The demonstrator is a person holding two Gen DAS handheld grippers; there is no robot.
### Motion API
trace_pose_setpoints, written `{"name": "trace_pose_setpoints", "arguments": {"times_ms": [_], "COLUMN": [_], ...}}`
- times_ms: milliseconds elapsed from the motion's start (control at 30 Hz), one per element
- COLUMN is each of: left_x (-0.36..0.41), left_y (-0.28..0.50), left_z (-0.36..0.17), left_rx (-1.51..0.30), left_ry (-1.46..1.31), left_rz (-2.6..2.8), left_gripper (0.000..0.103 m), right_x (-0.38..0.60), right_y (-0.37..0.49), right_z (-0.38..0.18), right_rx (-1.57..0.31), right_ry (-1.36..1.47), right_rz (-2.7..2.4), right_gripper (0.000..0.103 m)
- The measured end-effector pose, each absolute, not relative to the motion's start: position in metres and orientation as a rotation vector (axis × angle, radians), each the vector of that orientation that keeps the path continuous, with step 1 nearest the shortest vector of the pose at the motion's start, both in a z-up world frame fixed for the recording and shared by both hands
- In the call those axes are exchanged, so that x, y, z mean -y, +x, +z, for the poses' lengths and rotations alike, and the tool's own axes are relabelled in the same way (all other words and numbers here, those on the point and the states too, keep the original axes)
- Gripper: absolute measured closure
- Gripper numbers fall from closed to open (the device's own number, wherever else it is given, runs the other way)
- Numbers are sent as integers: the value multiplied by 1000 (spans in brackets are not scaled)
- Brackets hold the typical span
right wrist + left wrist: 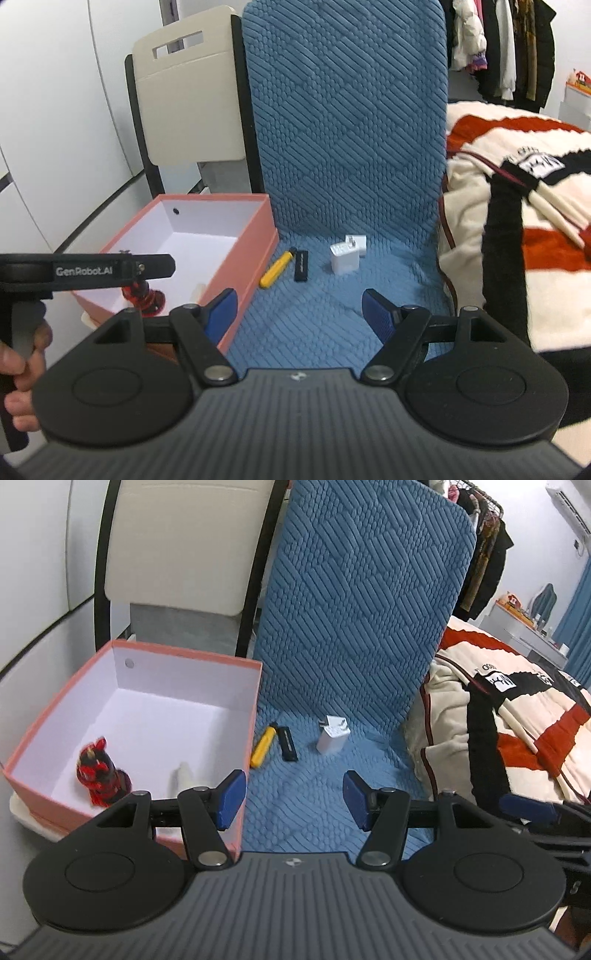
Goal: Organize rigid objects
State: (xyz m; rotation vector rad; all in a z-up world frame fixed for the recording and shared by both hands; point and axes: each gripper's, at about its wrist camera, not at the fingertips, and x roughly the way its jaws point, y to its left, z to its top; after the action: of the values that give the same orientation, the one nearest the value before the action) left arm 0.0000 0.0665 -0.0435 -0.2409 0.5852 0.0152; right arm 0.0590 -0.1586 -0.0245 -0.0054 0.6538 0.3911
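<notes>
Above the box (236,716), the left tool (293,797) hovers, spread.

My two wrist views look forward and down from near the blue chair cushion (343,635). Both share the pink box (242,716) and cushion; my right view sits further right.

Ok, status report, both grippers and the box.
Left gripper open, empty. Right gripper open, empty. Pink box holds red figurine; yellow tool, black stick, white charger outside. Nothing blocking.
</notes>
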Motion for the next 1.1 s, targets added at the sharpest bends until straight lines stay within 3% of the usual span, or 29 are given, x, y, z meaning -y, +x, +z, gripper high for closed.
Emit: {"name": "trace_pose_setpoints", "arguments": {"times_ms": [467,1100], "left_x": [-5,1], "left_y": [18,99], "left_z": [-88,-150], "left_rx": [-611,-618], "left_ry": [-152,-150], "left_rz": [-71,-108], "left_gripper": [39,39], "right_x": [215,217], "right_y": [49,98], "right_z": [-74,-129], "right_rx": [-612,-621], "right_ry": [26,48], "right_rz": [320,230], "right_gripper": [27,27]}}
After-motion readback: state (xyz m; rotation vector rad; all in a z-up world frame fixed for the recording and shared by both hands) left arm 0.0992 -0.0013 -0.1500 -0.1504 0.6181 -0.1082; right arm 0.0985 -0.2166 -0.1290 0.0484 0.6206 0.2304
